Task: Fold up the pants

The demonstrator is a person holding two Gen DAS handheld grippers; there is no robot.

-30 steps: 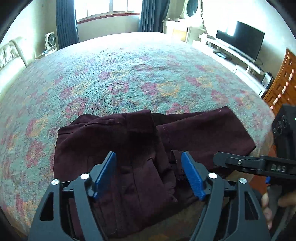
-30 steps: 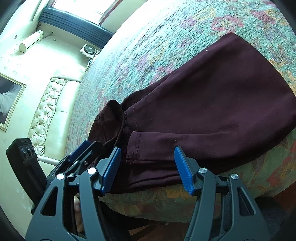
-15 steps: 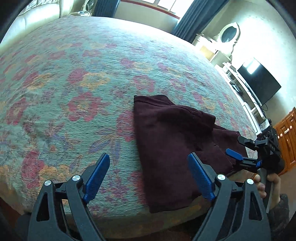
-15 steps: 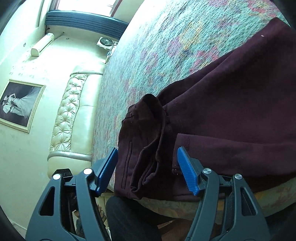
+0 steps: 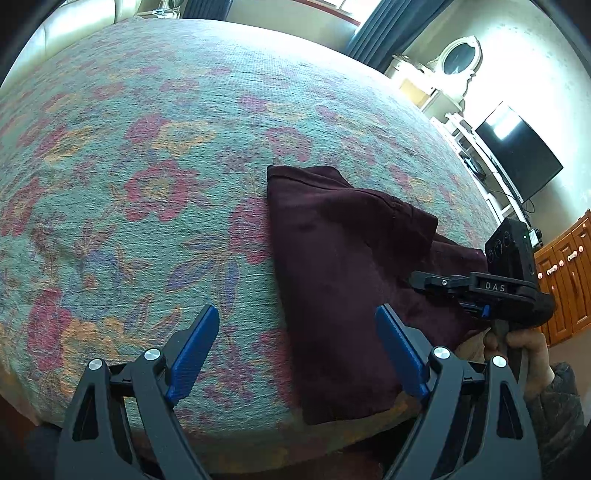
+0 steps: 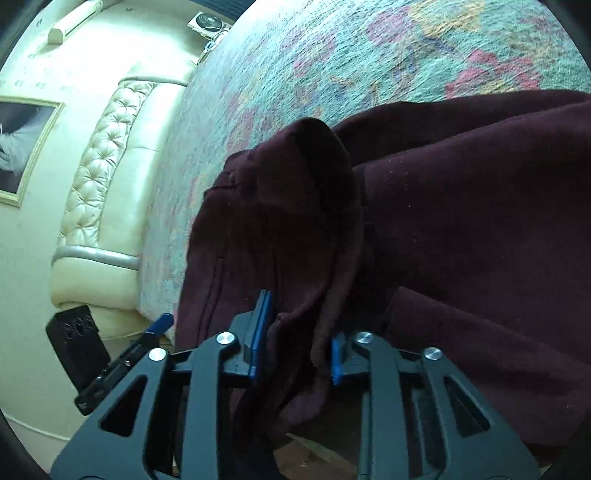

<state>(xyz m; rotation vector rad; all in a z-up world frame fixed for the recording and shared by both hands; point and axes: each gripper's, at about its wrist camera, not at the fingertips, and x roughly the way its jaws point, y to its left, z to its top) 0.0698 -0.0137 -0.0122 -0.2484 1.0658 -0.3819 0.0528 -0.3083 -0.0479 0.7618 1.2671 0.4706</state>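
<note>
The dark maroon pants (image 5: 340, 266) lie bunched at the near edge of the bed, partly folded. My left gripper (image 5: 299, 350) is open and empty, above the bed's near edge with the pants' left border between its blue fingers. My right gripper (image 6: 295, 343) is shut on a bunched fold of the pants (image 6: 443, 229) at their near edge; the cloth hangs down between its pads. The right gripper also shows in the left wrist view (image 5: 480, 295), at the pants' right side. The left gripper shows at the lower left of the right wrist view (image 6: 122, 354).
The bed has a floral cover (image 5: 147, 155) and a cream tufted headboard (image 6: 99, 177). A television (image 5: 517, 155) on a white stand and a wooden cabinet (image 5: 565, 280) stand to the right of the bed. A fan (image 6: 208, 22) stands beside the headboard.
My right gripper has moved in onto the pants' near edge and shut on a fold. My left gripper has swung left, off the pants, and stays open.
</note>
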